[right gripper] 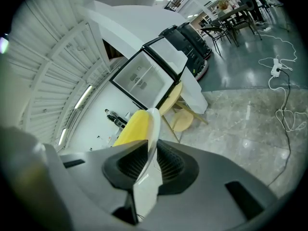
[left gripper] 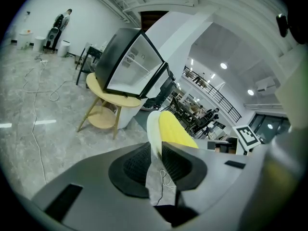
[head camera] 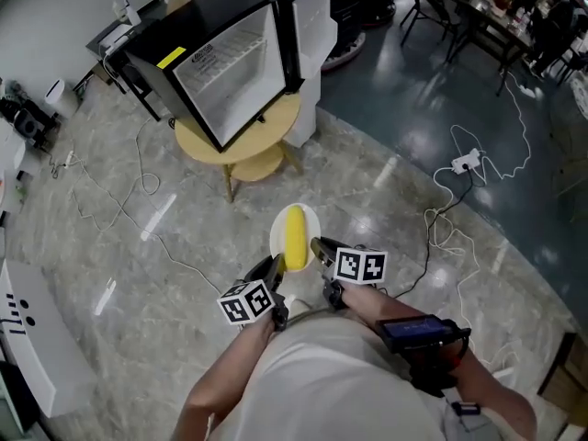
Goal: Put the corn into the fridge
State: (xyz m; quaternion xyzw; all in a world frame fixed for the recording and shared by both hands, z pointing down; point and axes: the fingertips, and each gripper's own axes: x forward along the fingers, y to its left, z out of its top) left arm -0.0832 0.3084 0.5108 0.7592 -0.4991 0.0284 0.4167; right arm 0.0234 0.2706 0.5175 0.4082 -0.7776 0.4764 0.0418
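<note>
A yellow corn [head camera: 295, 235] lies on a small white plate [head camera: 278, 229] held up in front of me. My left gripper [head camera: 273, 266] is shut on the plate's near left rim, and my right gripper [head camera: 318, 246] is shut on its near right rim. In the left gripper view the plate [left gripper: 152, 129] stands edge-on between the jaws of the left gripper [left gripper: 155, 150], with the corn [left gripper: 176, 129] to its right. In the right gripper view the corn [right gripper: 132, 127] lies left of the plate [right gripper: 153, 127] pinched by the right gripper [right gripper: 149, 154]. Ahead, the black fridge [head camera: 220, 62] stands with its door [head camera: 310, 16] open.
The fridge rests on a round wooden table [head camera: 248, 145] with a lower shelf. Cables and a power strip [head camera: 467, 161] trail over the floor to the right. Chairs and a table [head camera: 441, 3] stand far right. A white cabinet [head camera: 37, 338] is at my left.
</note>
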